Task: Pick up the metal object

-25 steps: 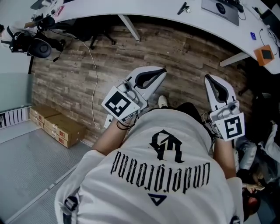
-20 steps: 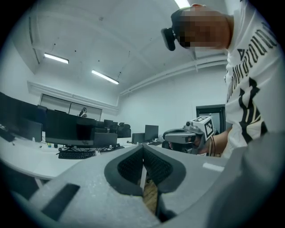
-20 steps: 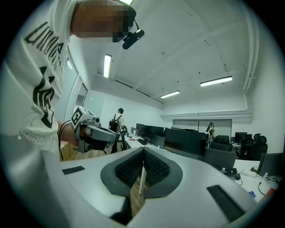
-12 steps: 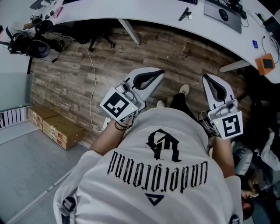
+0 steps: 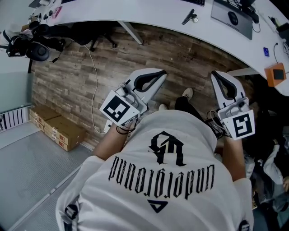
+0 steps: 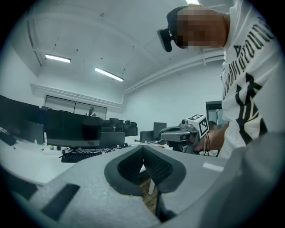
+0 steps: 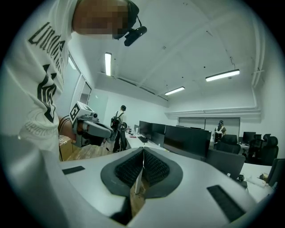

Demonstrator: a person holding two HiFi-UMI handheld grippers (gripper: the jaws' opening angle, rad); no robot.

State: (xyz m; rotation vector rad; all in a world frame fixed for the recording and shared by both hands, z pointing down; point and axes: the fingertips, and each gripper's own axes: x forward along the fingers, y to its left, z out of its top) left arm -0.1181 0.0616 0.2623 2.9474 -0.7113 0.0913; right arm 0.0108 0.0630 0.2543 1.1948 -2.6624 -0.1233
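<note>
No metal object can be told for sure; a small dark clip-like thing (image 5: 189, 18) lies on the curved white desk (image 5: 149, 12). My left gripper (image 5: 163, 72) is held at waist height over the wooden floor, pointing toward the desk. Its jaws are shut with nothing between them, pads touching (image 6: 143, 148). My right gripper (image 5: 214, 73) is held alongside at about the same height, also shut and empty (image 7: 143, 150). Each gripper view shows the other gripper: the right one (image 6: 183, 132) and the left one (image 7: 90, 126).
A dark mat with a mouse (image 5: 232, 18) and an orange item (image 5: 276, 74) lie on the desk. Cardboard boxes (image 5: 58, 131) sit on the floor at left, camera gear (image 5: 31, 47) beyond them. Monitors (image 7: 187, 140) and a keyboard (image 6: 80, 156) stand on desks; people stand far off.
The person has stepped forward, one shoe now showing ahead. Both grippers have shifted slightly, the left a little leftward, the right a little rightward. Both stay shut.
</note>
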